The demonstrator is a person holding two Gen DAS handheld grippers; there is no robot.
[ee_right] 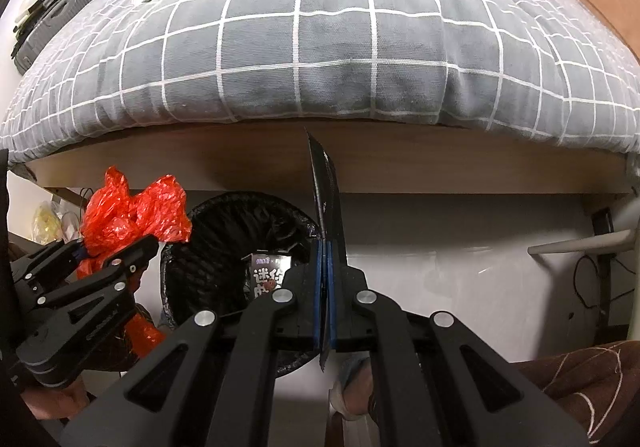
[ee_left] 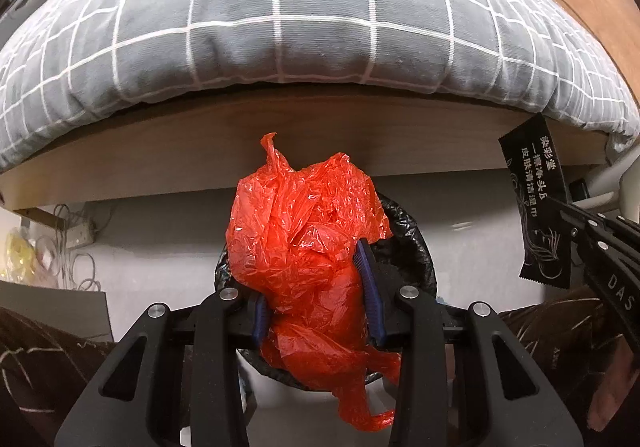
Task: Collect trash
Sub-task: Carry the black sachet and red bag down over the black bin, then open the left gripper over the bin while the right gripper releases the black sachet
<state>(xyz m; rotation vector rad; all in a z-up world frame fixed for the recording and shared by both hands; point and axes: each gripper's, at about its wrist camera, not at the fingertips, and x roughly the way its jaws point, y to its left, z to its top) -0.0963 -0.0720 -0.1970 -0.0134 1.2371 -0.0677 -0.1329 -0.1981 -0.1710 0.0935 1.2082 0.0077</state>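
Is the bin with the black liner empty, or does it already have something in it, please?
Not empty: in the right wrist view a printed packet lies inside the black-lined bin. How full it is cannot be told.

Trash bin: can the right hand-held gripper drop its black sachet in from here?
Probably yes. The right hand-held gripper holds the black sachet beside the bin's open mouth; nothing blocks the way.

- The black sachet (ee_left: 534,207) bears three columns of white Chinese characters: 染彩堂, then 一擦净头皮 (this middle column is partly unclear), then 皮肤清洁湿巾. Thin white line drawings curl below them.
- The black arm of the right gripper (ee_left: 592,247) beside it carries the white letters "DAS", cut off at the frame edge.
- The dark packet (ee_right: 269,275) lying in the bin (ee_right: 208,247) shows large white Chinese characters, half hidden; only 迷 can be made out.
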